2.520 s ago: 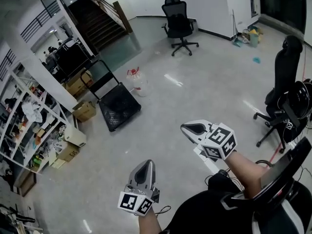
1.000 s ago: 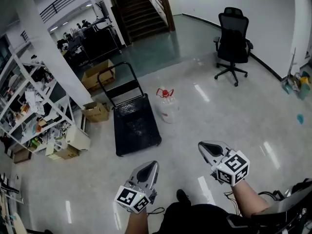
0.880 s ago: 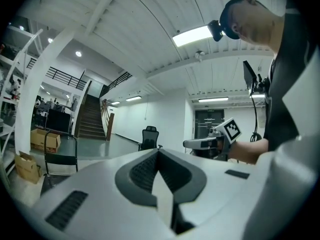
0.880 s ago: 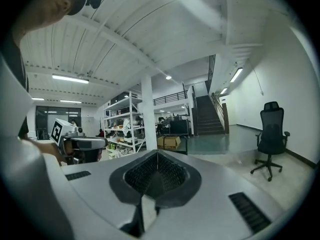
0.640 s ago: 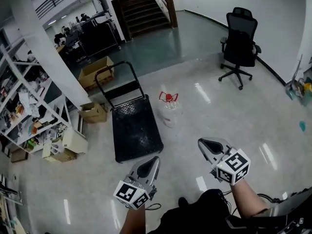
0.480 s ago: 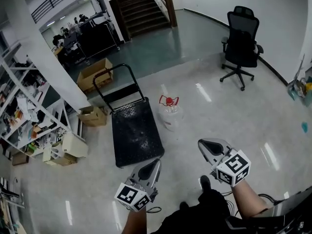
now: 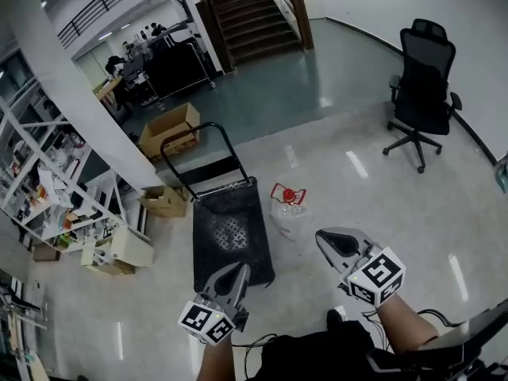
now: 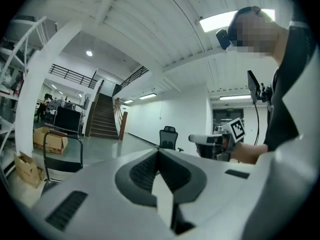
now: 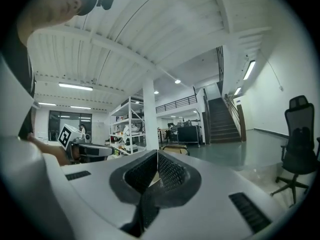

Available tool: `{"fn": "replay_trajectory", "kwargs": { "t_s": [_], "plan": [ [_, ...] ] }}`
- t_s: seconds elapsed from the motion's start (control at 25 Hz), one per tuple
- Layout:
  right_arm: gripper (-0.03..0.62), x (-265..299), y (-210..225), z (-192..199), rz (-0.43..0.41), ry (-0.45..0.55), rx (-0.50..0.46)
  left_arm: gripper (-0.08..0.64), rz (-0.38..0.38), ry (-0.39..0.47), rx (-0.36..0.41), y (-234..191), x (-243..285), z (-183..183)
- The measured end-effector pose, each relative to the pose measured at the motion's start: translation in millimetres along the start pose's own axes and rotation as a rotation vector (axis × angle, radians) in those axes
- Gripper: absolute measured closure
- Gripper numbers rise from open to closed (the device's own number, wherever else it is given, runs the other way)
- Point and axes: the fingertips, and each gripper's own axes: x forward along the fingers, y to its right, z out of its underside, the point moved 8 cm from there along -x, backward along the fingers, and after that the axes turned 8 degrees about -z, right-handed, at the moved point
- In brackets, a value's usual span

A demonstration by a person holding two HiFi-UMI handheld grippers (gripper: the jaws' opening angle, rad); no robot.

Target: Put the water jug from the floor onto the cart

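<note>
The water jug (image 7: 290, 209), clear with a red cap and handle, stands on the pale floor just right of the cart. The cart (image 7: 232, 234) is a black flat platform with an upright black push handle at its far end. My left gripper (image 7: 238, 270) hangs over the cart's near edge, jaws together, nothing in them. My right gripper (image 7: 329, 238) floats in front of and right of the jug, shut and empty. In the left gripper view the jaws (image 8: 159, 154) meet at the tip; the right gripper (image 8: 212, 139) shows beyond. The right gripper view shows closed jaws (image 9: 156, 156).
White shelving (image 7: 44, 189) with clutter and cardboard boxes (image 7: 165, 199) line the left side beside a white pillar (image 7: 75, 94). A black office chair (image 7: 422, 90) stands at the right. Stairs (image 7: 250, 10) rise at the back. Cables lie by my feet.
The view has advanced toward the cart and jug; both now sit closer and lower in the head view. Both grippers travelled forward with me, still shut.
</note>
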Motion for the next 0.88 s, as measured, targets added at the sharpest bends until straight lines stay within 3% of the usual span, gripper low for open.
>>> {"fn": "replay_trajectory", "kwargs": {
  "t_s": [0.24,0.36,0.56,0.72,0.88],
  "plan": [
    [0.591,52,74,0,-0.017,-0.027,0.034,0.568,-0.057,-0.001,-0.025,-38,62,-14],
    [0.591,85,104,2,-0.004,-0.032,0.041,0.568,-0.038,0.0,-0.009,-65,94,-18],
    [0.591,143,147,3,0.093,0.004,0.075,0.568,0.011,0.002,0.039,-125,137,-24],
    [0.591,192,177,-4,0.135,0.012,0.071,0.568,0.043,0.025,0.038,-177,171,-32],
    [0.589,236,201,8,0.15,-0.017,0.12,0.568,0.064,-0.006,0.039,-218,200,-31]
  ]
}}
